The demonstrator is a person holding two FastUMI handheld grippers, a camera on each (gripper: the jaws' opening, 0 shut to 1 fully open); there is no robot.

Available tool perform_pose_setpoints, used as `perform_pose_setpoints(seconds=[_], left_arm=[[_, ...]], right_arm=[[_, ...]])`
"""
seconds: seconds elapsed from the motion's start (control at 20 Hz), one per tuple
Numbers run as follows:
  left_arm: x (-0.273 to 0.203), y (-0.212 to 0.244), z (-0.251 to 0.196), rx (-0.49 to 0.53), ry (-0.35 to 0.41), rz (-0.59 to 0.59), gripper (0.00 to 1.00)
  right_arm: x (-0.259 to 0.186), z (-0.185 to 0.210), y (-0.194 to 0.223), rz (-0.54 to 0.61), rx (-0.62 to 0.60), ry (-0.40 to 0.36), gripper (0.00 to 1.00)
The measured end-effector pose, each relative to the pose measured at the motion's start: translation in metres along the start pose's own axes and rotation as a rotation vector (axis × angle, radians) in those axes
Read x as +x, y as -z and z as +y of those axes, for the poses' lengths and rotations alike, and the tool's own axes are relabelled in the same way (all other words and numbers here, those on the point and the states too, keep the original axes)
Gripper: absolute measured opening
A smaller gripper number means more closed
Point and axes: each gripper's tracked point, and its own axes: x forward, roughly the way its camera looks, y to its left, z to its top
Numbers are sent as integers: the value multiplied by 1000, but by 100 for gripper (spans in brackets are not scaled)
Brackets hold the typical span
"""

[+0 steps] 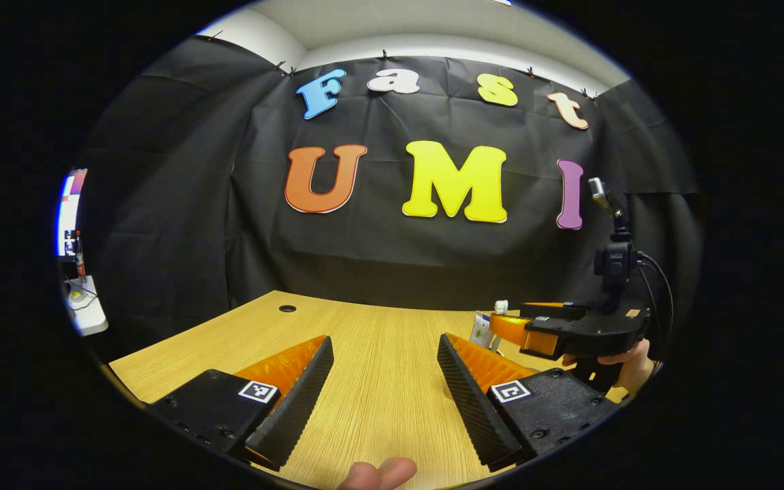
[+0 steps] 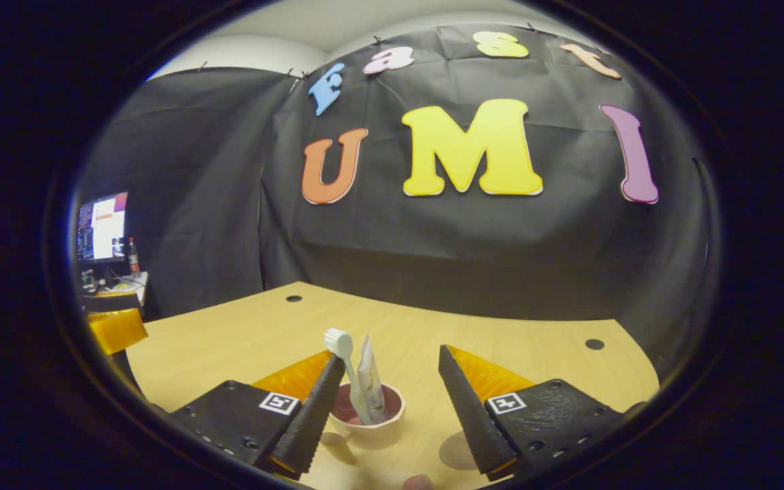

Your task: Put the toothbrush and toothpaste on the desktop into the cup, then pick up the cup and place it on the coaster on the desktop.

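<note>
In the right gripper view a small pale cup (image 2: 368, 416) with a dark inside stands on the wooden table (image 2: 242, 333). A white toothbrush (image 2: 341, 347) and a toothpaste tube (image 2: 369, 374) stand upright in it. My right gripper (image 2: 390, 354) is open, with a finger on either side of the cup, which sits closer to the left finger. In the left gripper view my left gripper (image 1: 384, 340) is open over bare table with nothing between its fingers. Farther right, a hand holds the right gripper (image 1: 511, 328), with the toothbrush head (image 1: 500, 307) and toothpaste (image 1: 481, 331) showing at its tips.
The table (image 1: 378, 381) has round cable holes (image 1: 287, 308) (image 2: 594, 344). A monitor and a cluttered side desk (image 2: 101, 228) stand at the far left. A faint round patch (image 2: 456, 450) lies beside the right finger; I cannot tell whether it is a coaster or a shadow.
</note>
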Motion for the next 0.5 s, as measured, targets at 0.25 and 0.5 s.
perform_pose_setpoints(seconds=[0.25, 0.5], left_arm=[[2, 6, 2, -12, -3, 15, 98], [2, 8, -2, -33, 0, 30, 98]], right_arm=[[3, -7, 33, 85, 18, 15, 91], [-20, -2, 38, 60, 40, -16, 93]])
